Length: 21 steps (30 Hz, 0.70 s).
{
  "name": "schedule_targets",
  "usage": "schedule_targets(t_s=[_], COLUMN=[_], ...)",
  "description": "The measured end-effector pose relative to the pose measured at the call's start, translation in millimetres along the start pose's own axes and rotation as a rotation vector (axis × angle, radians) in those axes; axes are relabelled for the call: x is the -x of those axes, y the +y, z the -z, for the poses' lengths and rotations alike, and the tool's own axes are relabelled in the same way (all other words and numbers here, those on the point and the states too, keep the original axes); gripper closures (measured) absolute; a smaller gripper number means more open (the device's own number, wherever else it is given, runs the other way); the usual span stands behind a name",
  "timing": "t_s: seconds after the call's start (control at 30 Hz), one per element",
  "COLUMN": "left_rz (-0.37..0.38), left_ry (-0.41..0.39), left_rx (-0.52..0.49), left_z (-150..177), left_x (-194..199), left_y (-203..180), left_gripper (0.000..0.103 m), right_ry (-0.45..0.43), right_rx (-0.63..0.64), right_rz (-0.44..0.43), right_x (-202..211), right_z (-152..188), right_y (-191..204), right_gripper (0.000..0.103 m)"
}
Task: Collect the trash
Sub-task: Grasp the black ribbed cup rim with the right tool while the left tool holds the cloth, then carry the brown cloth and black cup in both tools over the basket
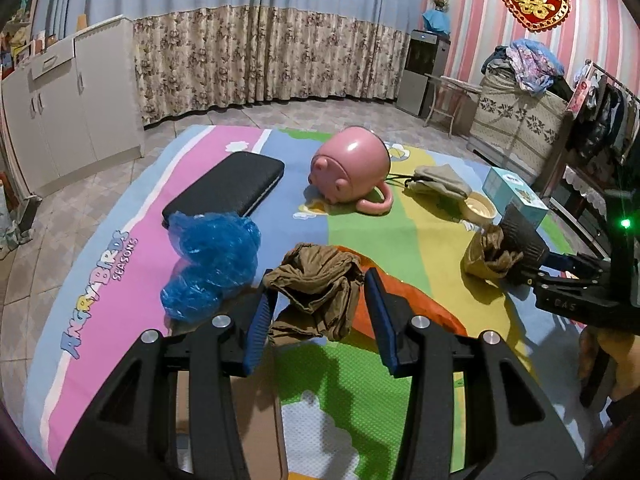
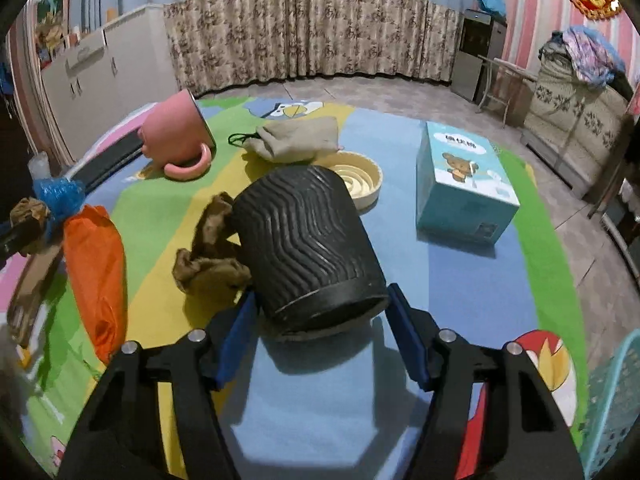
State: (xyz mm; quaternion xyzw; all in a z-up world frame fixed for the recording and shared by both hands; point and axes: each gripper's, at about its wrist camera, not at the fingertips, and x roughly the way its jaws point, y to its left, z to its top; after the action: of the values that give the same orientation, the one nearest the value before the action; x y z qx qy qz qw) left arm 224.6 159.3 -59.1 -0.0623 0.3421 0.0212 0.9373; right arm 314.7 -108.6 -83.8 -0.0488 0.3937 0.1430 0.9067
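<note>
My left gripper (image 1: pixel 320 286) is shut on a crumpled brown paper wad (image 1: pixel 316 300), held just above an orange plastic bag (image 1: pixel 404 300) on the colourful mat. A crumpled blue plastic bag (image 1: pixel 212 264) lies to its left. My right gripper (image 2: pixel 322 296) has both blue pads against the base end of a black ribbed cup (image 2: pixel 308 248) lying on its side. A second brown paper wad (image 2: pixel 212 264) lies at the cup's left. In the left wrist view the right gripper (image 1: pixel 516 268) and the cup (image 1: pixel 520 236) appear at the right.
On the mat (image 1: pixel 360 240) lie a black case (image 1: pixel 228 188), a pink pig mug (image 1: pixel 348 172) on its side, a grey pouch (image 2: pixel 296 140), a cream bowl (image 2: pixel 360 176) and a blue tissue box (image 2: pixel 464 184). A teal basket (image 2: pixel 616 400) stands at the near right. Cabinets and curtains stand beyond.
</note>
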Motion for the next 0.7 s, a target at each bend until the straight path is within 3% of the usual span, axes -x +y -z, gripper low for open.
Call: schedule_targets(t_s=[0.4, 0.7], left_rz=[0.026, 0.11], left_ry=[-0.038, -0.082], left_rx=[-0.024, -0.087], left_z=[-6, -10], left_x=[14, 31], left_y=[-34, -100], left_gripper=[0.059, 0.059], right_ry=[-0.151, -0.277], right_rx=[-0.126, -0.254], right_rz=[0.082, 0.221], right_x=[100, 196], right_z=[28, 62], right_y=[-51, -113], right_gripper=[0.041, 0.041])
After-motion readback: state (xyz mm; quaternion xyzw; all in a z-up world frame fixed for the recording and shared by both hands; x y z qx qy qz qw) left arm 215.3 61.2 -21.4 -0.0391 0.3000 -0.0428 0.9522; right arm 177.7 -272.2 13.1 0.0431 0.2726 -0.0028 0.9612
